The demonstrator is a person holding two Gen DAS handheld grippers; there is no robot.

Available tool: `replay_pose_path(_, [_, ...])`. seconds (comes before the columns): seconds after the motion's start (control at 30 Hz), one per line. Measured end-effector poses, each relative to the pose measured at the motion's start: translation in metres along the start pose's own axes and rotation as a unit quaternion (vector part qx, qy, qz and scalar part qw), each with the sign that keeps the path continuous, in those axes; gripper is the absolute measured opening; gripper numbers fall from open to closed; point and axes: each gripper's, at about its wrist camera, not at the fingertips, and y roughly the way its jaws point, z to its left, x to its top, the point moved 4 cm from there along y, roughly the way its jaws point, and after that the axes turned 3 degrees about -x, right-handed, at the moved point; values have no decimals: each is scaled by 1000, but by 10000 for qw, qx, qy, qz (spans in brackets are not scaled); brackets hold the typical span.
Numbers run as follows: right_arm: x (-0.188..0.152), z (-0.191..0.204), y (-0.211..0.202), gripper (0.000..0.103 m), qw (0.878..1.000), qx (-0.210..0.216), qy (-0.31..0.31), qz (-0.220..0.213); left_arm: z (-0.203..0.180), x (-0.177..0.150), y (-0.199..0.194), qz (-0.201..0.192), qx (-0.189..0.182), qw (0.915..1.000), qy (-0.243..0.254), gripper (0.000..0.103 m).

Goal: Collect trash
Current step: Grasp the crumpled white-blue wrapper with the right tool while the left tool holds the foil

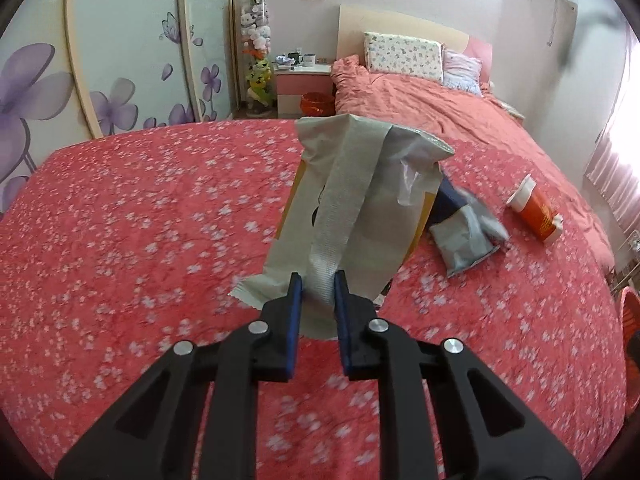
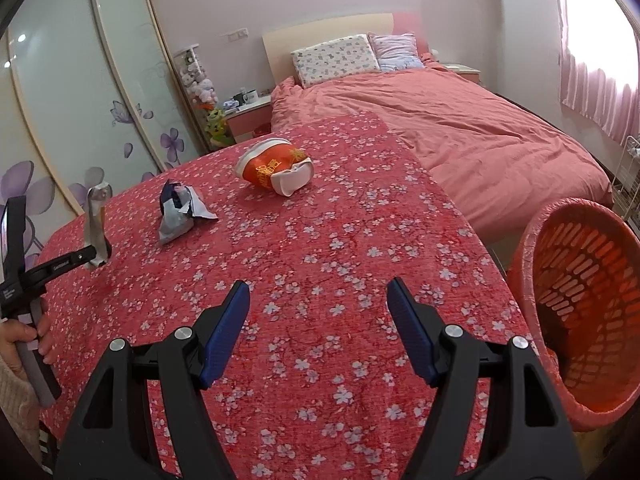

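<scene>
The left gripper (image 1: 316, 288) pinched the near end of a silver snack wrapper (image 1: 352, 200) and held it clear above the bench covered in a red floral cloth (image 1: 140, 220). The right gripper (image 2: 318, 292) hovered with its jaws wide and empty. A crumpled grey-and-blue packet (image 2: 178, 216) and an orange instant-noodle cup (image 2: 276, 166) (tipped on its side) lay apart on the far part of the cloth. An orange mesh basket (image 2: 580, 300) stood tilted at the right edge, beside the bed (image 2: 460, 132).

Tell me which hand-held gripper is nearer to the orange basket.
Right. The right hand-held gripper hovers beside the orange basket; the left hand-held gripper is across the table.
</scene>
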Motion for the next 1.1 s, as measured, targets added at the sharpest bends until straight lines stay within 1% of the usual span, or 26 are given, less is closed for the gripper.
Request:
replay_pose_path(0.13, [9, 6, 8, 71, 10000, 35, -8, -40, 9, -7, 5, 161, 73, 9998, -61, 16])
replay_pose_path(0.23, [22, 13, 19, 71, 9999, 36, -63, -83, 14, -8, 8, 216, 73, 9997, -114, 16])
replay_pose_path(0.4, [46, 22, 54, 71, 9999, -20, -103, -32, 17, -6, 14, 247, 52, 9995, -184, 16])
replay_pose_path(0.53, [58, 30, 82, 71, 9997, -93, -161, 147, 20, -4, 17, 283, 41, 9992, -264, 16])
replay_pose_path(0.67, [66, 40, 103, 71, 9992, -140, -337, 182, 23, -2, 20, 280, 64, 9991, -308, 16])
replay_pose_path(0.77, [68, 50, 106, 71, 9992, 45, -324, 210, 29, 2, 23, 276, 76, 9990, -332, 16])
replay_pose_path(1.0, [62, 96, 109, 71, 9957, 607, -656, 236, 41, 10, 30, 256, 67, 9990, -370, 16])
replay_pose_path(1.07, [61, 109, 111, 67, 9943, 711, -756, 242, 42, 11, 31, 246, 85, 9990, -373, 16])
replay_pose_path(1.1, [62, 113, 113, 62, 9939, 746, -773, 261, 44, 12, 32, 241, 83, 9989, -389, 16])
